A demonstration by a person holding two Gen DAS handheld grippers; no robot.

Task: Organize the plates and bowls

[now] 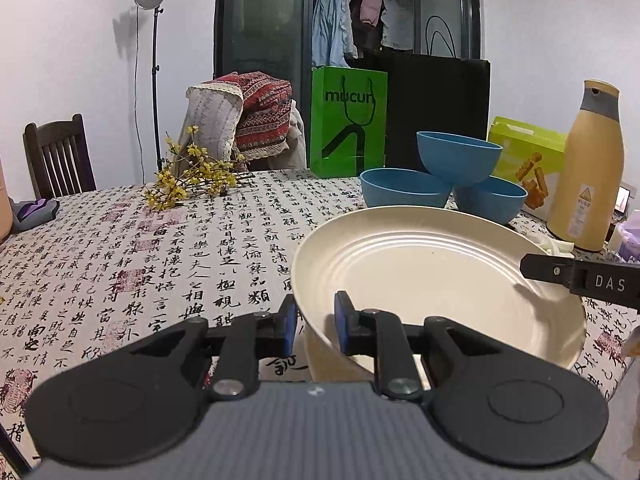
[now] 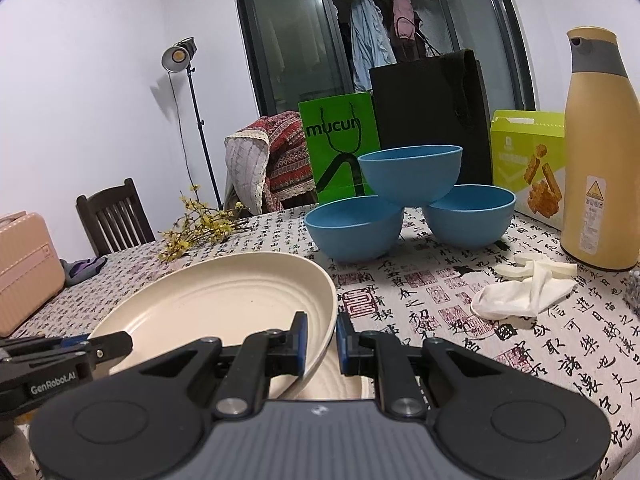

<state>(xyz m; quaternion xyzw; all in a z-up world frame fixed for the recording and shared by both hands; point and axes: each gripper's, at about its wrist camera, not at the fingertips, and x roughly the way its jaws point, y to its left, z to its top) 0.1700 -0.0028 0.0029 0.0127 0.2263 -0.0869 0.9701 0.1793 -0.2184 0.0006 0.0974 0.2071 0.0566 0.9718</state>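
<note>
Cream round ribbed plate (image 1: pixel 432 272) is off the table, tilted, held by both grippers at opposite rims. Left gripper (image 1: pixel 316 322) has its jaws closed on the near-left rim; right gripper (image 2: pixel 320 338) has jaws closed on the near-right rim, blue pads either side of the edge. Two-sided hold prob bc the plate is wide and shallow: one pinch would let it swing.

Under it, a second cream plate (image 2: pixel 352 390) lies on the calligraphy-print tablecloth (image 1: pixel 160 264). Looks like the held one is meant to stack onto it, judging by how closely they line up. Can't tell if they touch; the gripper bodies cover the contact zone.

Behind: three blue plastic bowls (image 2: pixel 412 200) in a pyramid, one perched on the rims of two, well apart from the plates. Nesting them is prob the next job.

Hard to read: the lower plate is mostly hidden, so its full extent and any further plates below are unknown. White crumpled cloth or glove (image 2: pixel 524 292) sits beside a tall yellow flask (image 2: pixel 600 168), cut off at frame edge.
</note>
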